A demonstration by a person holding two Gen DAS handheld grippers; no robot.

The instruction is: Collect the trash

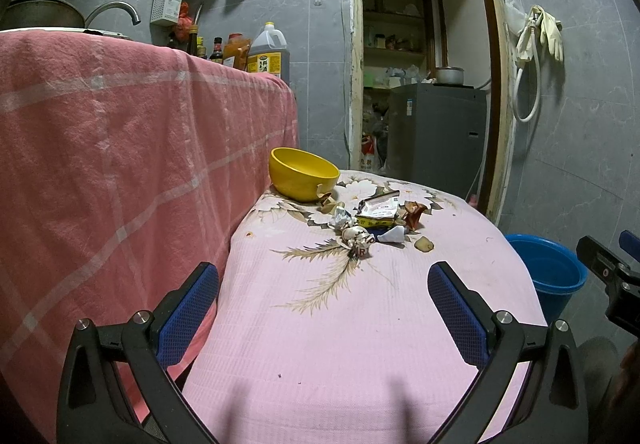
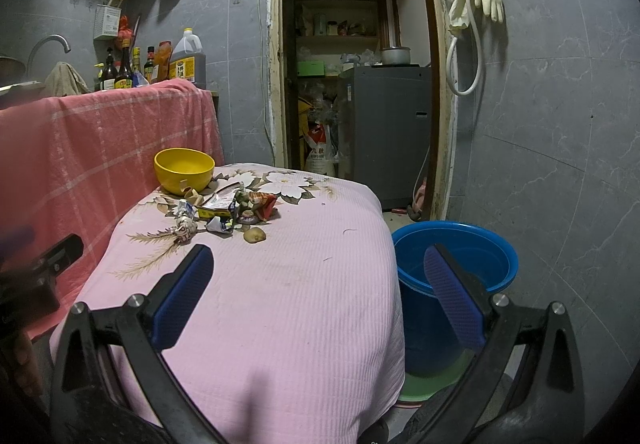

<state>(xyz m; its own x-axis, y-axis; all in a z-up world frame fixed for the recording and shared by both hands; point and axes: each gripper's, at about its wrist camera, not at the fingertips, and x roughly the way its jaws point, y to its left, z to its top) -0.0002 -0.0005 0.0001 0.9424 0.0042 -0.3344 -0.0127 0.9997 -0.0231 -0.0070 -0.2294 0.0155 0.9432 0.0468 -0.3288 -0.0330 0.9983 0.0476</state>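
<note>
Nothing looks collected yet. The trash pile (image 1: 372, 219), crumpled wrappers, torn packets and a small brownish lump (image 1: 424, 244), lies bunched on the pink floral cloth of the desk (image 1: 320, 324), at about twelve o'clock from the left gripper (image 1: 323, 280) and eleven o'clock from the right gripper (image 2: 318, 264). A yellow bowl (image 2: 184, 169) sits just beyond the pile, touching its far edge. Both sets of jaws are spread wide and carry nothing, well short of the litter. The blue bucket (image 2: 456, 256) stands on the floor beside the desk, at two o'clock from the right gripper; I judge it the likely bin, and its visible inside looks bare. Every piece is left to pick up.
</note>
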